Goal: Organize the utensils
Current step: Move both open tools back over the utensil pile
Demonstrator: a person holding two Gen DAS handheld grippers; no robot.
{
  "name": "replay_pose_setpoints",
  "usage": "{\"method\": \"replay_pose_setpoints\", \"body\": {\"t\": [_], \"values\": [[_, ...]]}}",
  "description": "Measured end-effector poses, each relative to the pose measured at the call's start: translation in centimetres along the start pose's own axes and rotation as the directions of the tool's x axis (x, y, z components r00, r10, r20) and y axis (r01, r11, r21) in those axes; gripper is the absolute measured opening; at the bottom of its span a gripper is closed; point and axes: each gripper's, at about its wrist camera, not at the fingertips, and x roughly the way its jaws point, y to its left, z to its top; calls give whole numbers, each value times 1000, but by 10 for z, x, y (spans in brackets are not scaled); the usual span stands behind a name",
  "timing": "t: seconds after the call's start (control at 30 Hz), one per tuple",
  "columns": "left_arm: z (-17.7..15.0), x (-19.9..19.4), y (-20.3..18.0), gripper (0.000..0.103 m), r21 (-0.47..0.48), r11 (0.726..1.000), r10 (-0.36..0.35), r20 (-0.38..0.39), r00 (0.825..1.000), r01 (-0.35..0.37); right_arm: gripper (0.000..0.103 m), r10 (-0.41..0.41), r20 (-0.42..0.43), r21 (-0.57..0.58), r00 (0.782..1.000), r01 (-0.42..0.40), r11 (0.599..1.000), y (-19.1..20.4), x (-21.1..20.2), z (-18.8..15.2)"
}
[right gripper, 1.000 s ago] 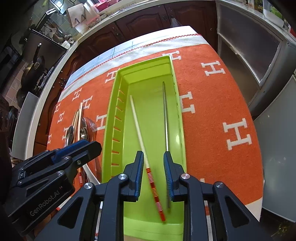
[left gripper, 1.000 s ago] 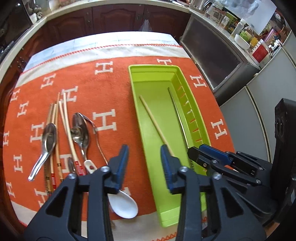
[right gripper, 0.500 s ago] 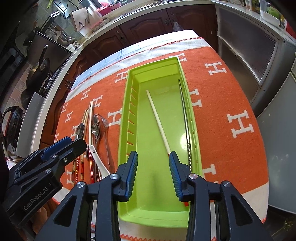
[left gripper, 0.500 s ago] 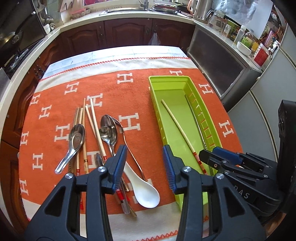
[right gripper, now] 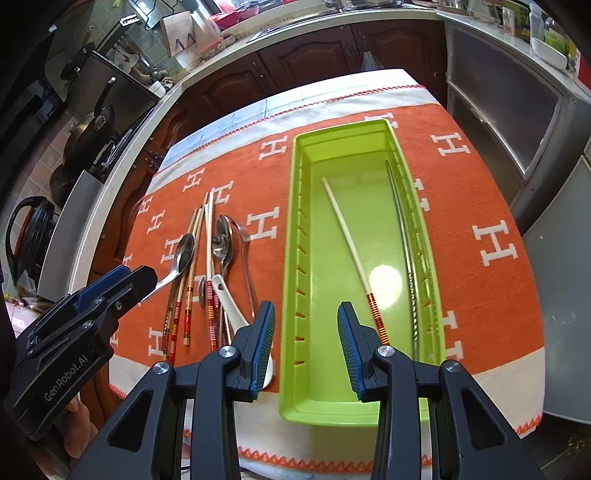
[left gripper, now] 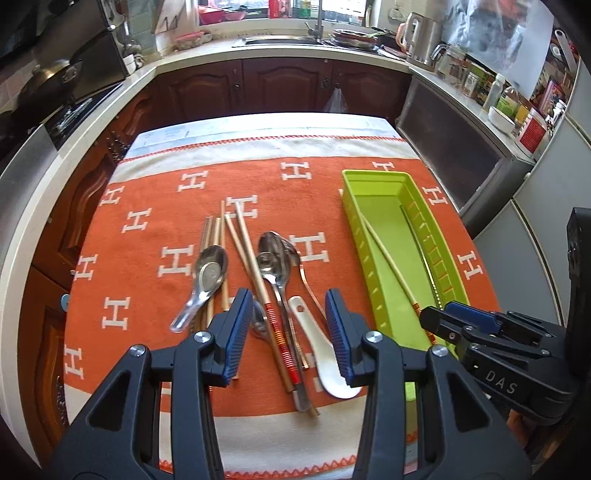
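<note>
Your left tool (left gripper: 289, 332) hovers partly open and empty above the loose spoons and chopsticks (left gripper: 258, 280) on the orange cloth. Your right tool (right gripper: 306, 345), jaws partly open and holding nothing, hangs over the lime-green plastic tray (right gripper: 291, 295), where a red-banded pale chopstick (right gripper: 351, 243) lies.

Table (left gripper: 258, 125) under me, orange cloth (left gripper: 155, 229) with white H marks. At 12 o'clock: dark wood cabinets (left gripper: 284, 86), pale counter (left gripper: 221, 51), sink with tap (left gripper: 317, 31), bright window above. At 10 o'clock: stove with wok (left gripper: 48, 86); in my right view, dark pan (right gripper: 88, 133) there too. At 1 o'clock: kettle (left gripper: 421, 37), then jars and bottles (left gripper: 491, 92) along counter toward 2. Grey appliance fronts (left gripper: 450, 147) at 3 o'clock. Daylight strong, glare patches.
</note>
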Motion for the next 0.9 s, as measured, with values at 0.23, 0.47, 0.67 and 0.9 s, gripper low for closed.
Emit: {"method": "replay_pose_setpoints", "body": {"t": [0.23, 0.47, 0.67, 0.9], "values": [[-6, -12, 37, 38, -45, 998, 36, 28, 999, -35, 35, -4, -3, -47, 1000, 4, 999, 30, -2, 0], [-15, -20, 79, 38, -91, 994, 58, 55, 997, -52, 35, -13, -1, -114, 1000, 13, 993, 68, 4, 9], [-19, -14, 121, 38, -154, 987, 50, 45, 998, -42, 35, 7, -12, -150, 1000, -9, 989, 93, 20, 21], [-25, 16, 157, 38, -183, 983, -5, -7, 1000, 4, 35, 40, -66, -199, 997, -53, 978, 119, 60, 31]]}}
